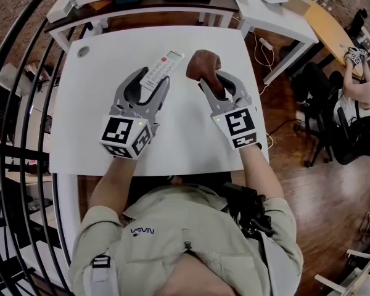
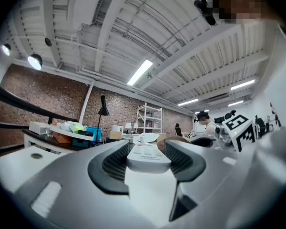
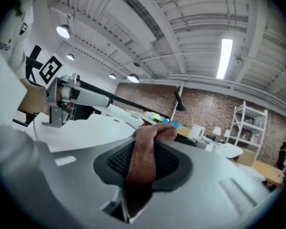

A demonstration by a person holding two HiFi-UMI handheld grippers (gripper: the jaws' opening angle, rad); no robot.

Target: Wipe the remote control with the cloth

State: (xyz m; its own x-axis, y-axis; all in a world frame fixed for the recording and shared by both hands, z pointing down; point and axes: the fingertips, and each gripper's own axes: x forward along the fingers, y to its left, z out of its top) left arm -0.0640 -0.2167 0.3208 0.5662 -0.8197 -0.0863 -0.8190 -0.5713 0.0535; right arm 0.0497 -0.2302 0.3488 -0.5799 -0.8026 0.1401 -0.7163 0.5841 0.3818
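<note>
The white table is used as the work surface. Its middle is bare, so both tools can be brought together above it without anything else being knocked.

The left gripper is held low over the table and pointed away from the person. Its jaws are closed on the near end of the remote control, and in the left gripper view the ribbed pads are seen pressed against both long edges of the remote control. That end grip is probably chosen so that most of the button face is left uncovered and steadied for wiping. Whether the far end rests on the table cannot be told.

The right gripper is set alongside and pointed the same way. Its jaws are clamped on the brown cloth. In the right gripper view a strip of the cloth is seen pinched between the pads, with a bunched wad left standing beyond the tips. The wad is probably left there so that soft fabric, not hard jaw, meets the remote.

The wad is held just beside the remote's far half, on its right, and no contact between them can be made out. The wiping stroke is therefore judged not yet begun.
</note>
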